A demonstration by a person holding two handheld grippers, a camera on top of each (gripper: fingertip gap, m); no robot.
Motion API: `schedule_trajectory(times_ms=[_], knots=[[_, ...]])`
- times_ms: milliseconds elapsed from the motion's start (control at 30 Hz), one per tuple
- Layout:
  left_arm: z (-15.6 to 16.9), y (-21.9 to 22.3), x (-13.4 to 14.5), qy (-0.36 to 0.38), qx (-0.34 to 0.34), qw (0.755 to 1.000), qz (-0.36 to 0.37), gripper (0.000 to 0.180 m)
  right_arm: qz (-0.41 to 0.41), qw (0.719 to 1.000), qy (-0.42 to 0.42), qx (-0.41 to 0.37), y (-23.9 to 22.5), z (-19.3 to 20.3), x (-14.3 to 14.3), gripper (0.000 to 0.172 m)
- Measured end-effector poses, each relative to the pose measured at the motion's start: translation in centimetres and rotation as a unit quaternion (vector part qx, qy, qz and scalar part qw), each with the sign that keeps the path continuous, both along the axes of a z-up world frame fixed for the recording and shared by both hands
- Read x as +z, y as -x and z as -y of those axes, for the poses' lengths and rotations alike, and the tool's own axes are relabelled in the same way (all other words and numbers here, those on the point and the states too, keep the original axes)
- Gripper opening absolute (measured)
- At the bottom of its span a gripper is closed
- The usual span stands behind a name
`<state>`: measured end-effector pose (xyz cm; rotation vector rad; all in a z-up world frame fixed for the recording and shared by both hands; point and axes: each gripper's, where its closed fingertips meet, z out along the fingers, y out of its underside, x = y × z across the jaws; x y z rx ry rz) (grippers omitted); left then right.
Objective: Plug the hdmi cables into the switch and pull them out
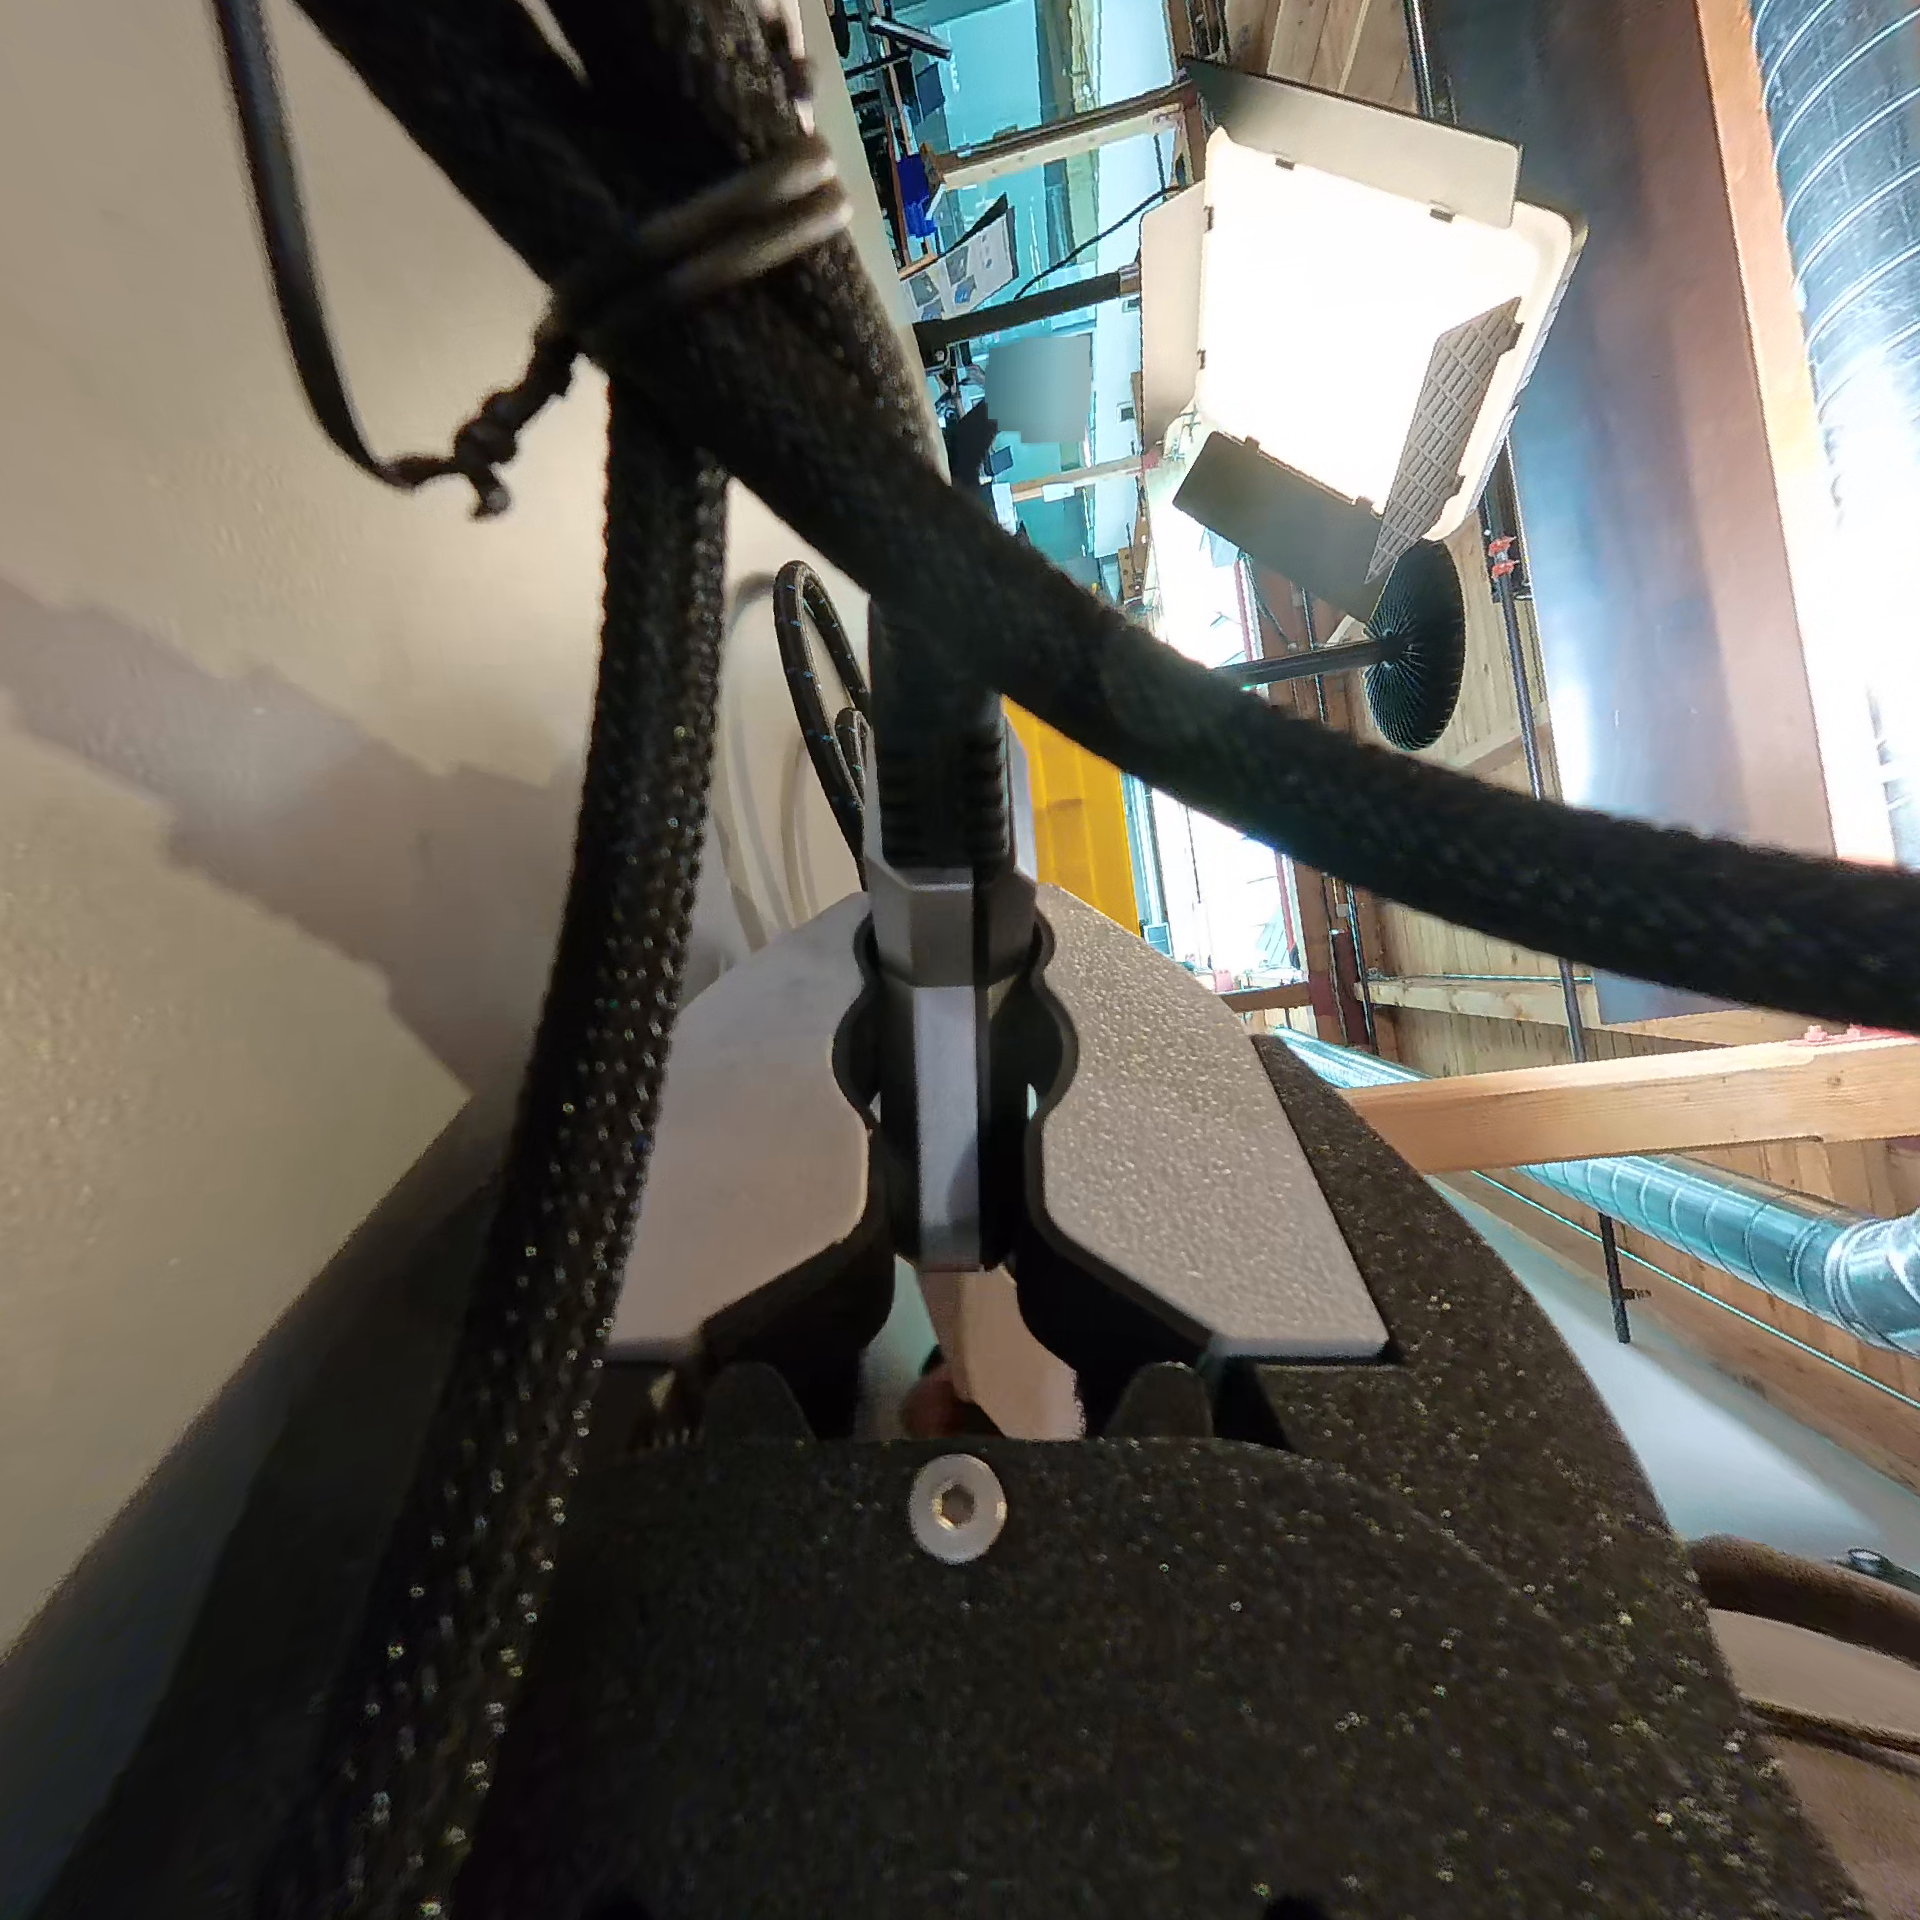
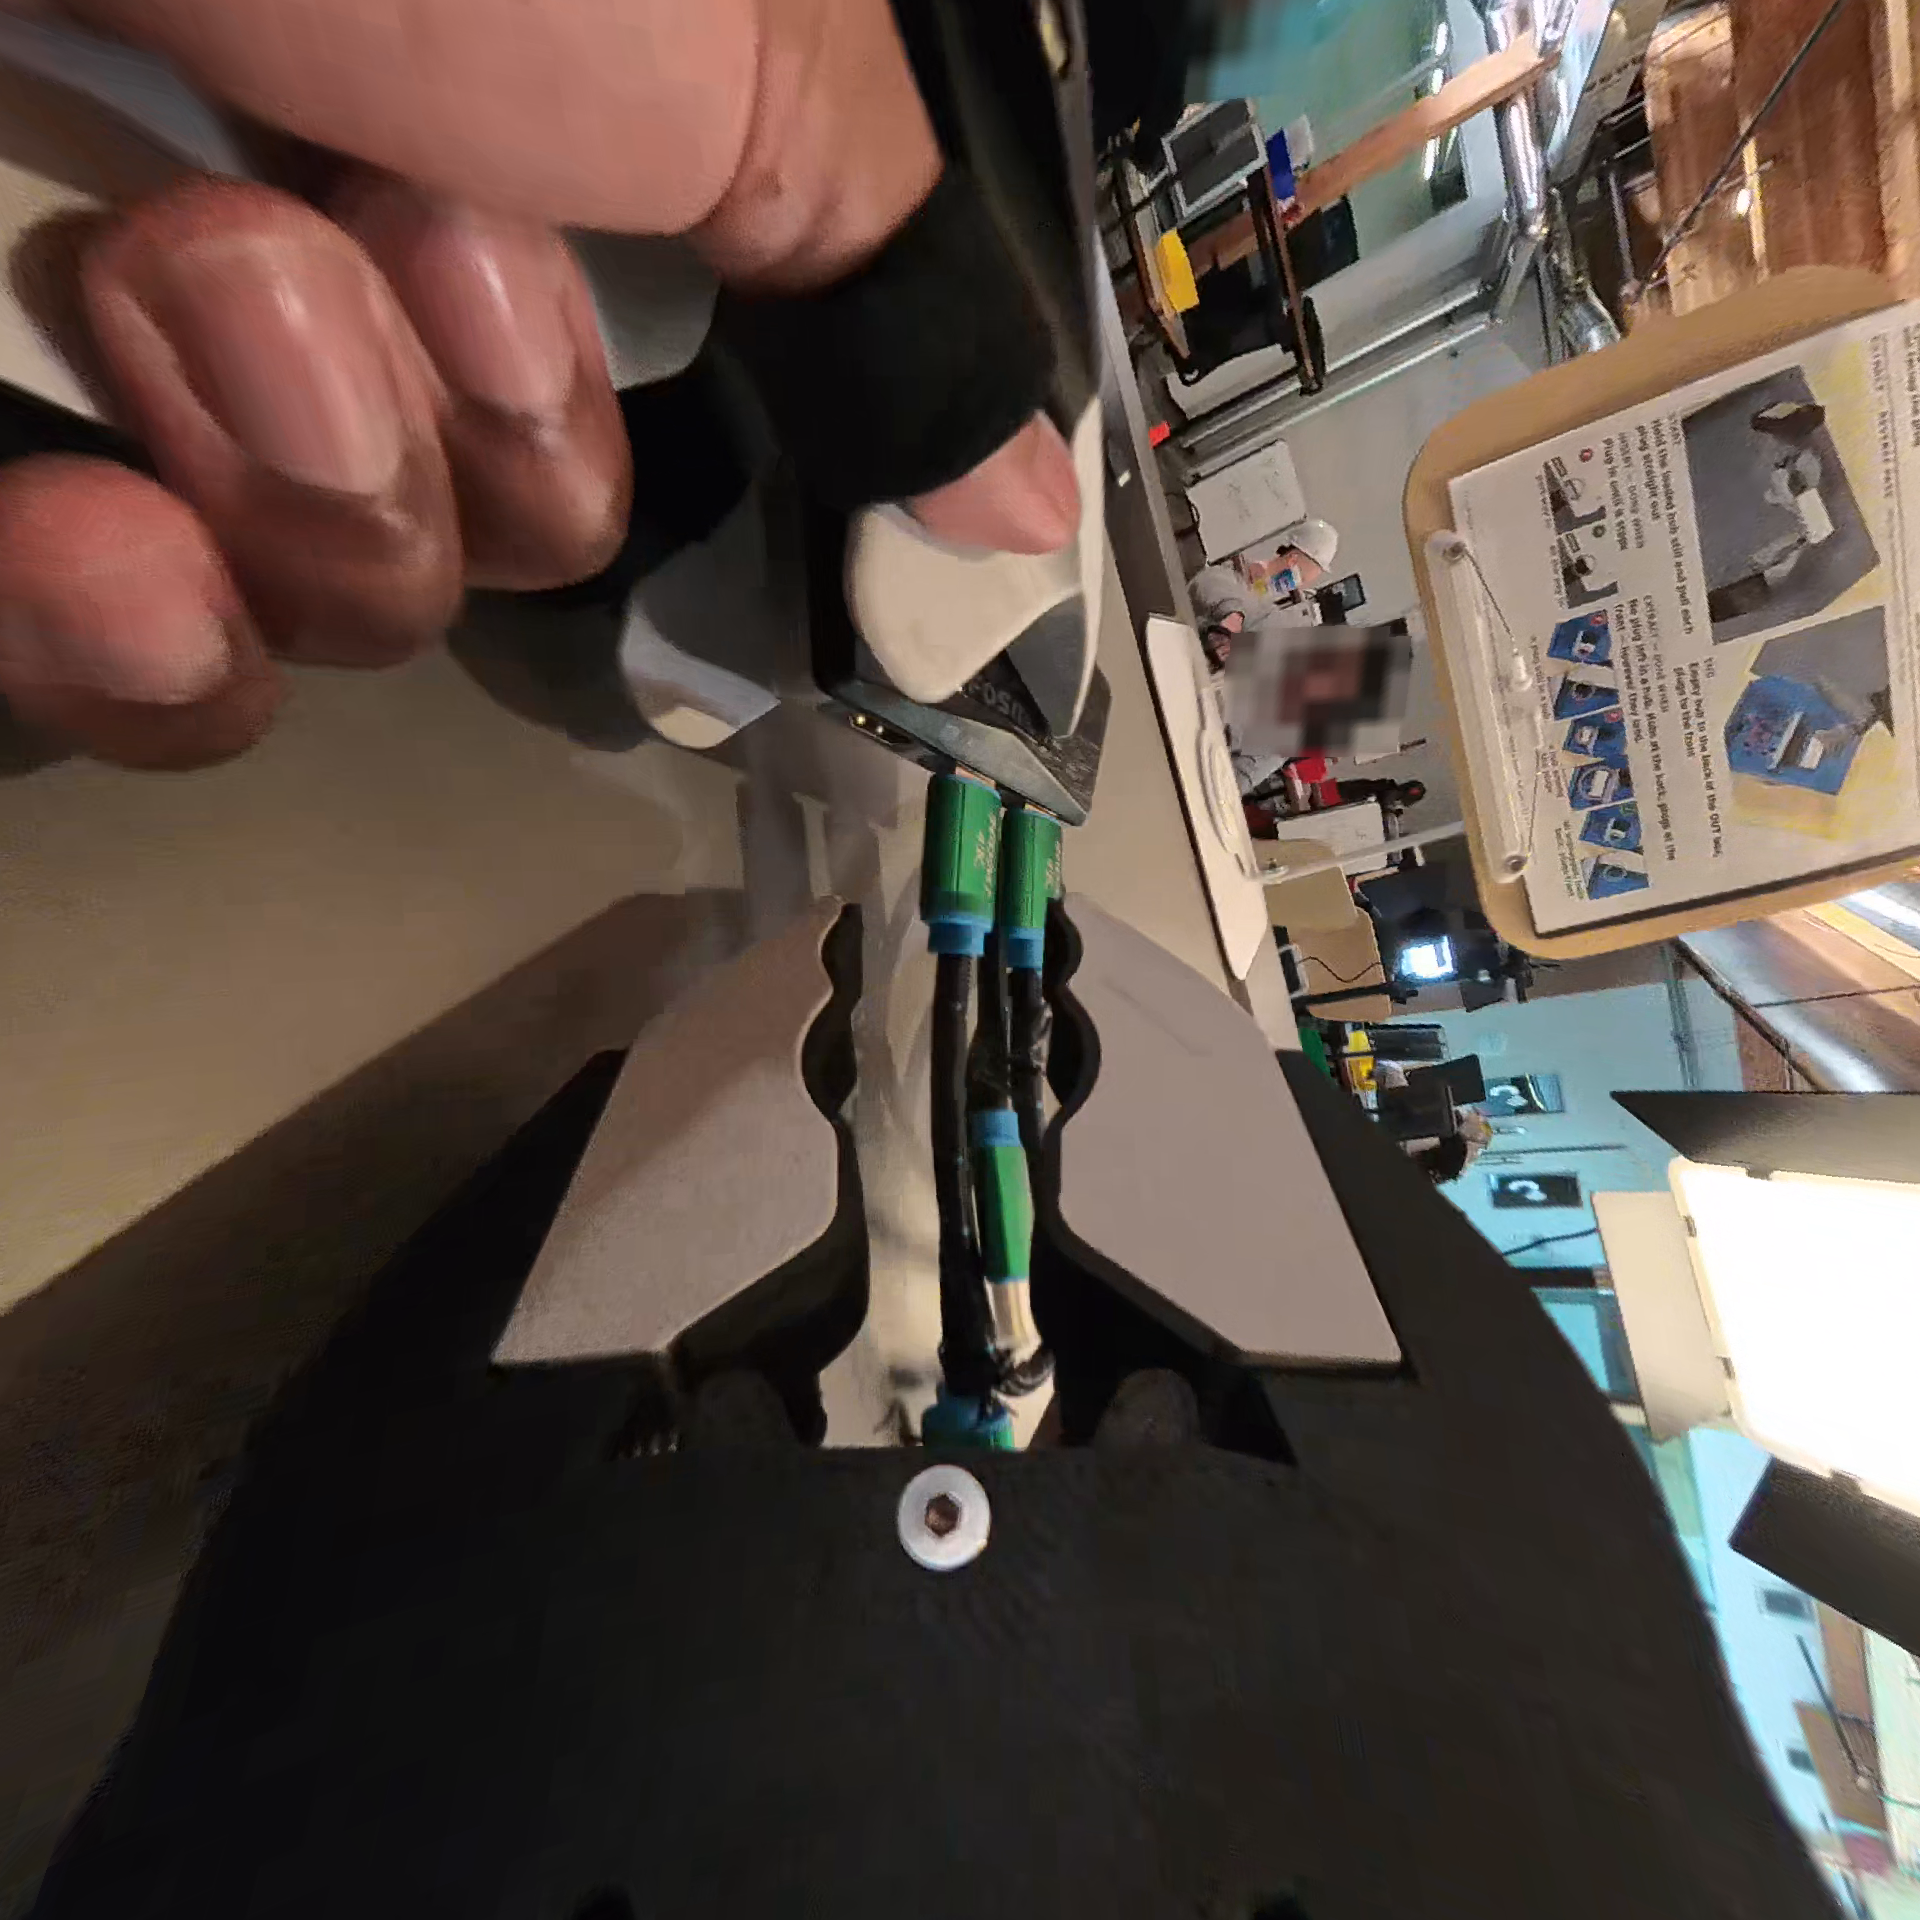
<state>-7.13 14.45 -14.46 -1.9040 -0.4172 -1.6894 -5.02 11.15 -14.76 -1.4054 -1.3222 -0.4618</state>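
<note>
Your left gripper (image 1: 951, 925) is clamped on a grey hub (image 1: 940, 1091), both pads pressing its narrow sides, with a ribbed black cable (image 1: 935, 769) running up out of it. A thick braided sleeve (image 1: 1195, 707) crosses just above the fingertips from upper left to right, and a second one (image 1: 623, 935) hangs down the left side, crowding that flank. Your right gripper (image 2: 956, 935) is spread; two black cables with green plugs (image 2: 961, 847) pass between its pads, and whether either pad touches them I cannot tell. Both plugs sit in the hub's lower edge at frame centre. A hand (image 2: 312, 395) fills the upper left; a clipboard (image 2: 1662, 623) stands at right. The table (image 1: 156, 727) lies open at left.
</note>
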Motion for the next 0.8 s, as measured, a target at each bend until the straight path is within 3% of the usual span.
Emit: schedule_trajectory(times_ms=[100, 233, 800], knots=[[0.3, -0.1, 0.0, 0.003, -0.010, 1.000, 0.008, 0.020, 0.004, 1.000, -0.007, -0.021, 0.1, -1.6, -0.8, 0.032], [0.3, -0.1, 0.1, 0.006, -0.017, 1.000, 0.020, 0.020, 0.018, 0.999, -0.033, -0.014, 0.6, -2.0, -0.7, 0.015], [0.3, -1.1, -0.5, 0.018, -0.029, 0.999, -0.002, 0.021, 0.025, 0.999, -0.027, 0.033, -0.4, -1.2, -1.0, 0.014]])
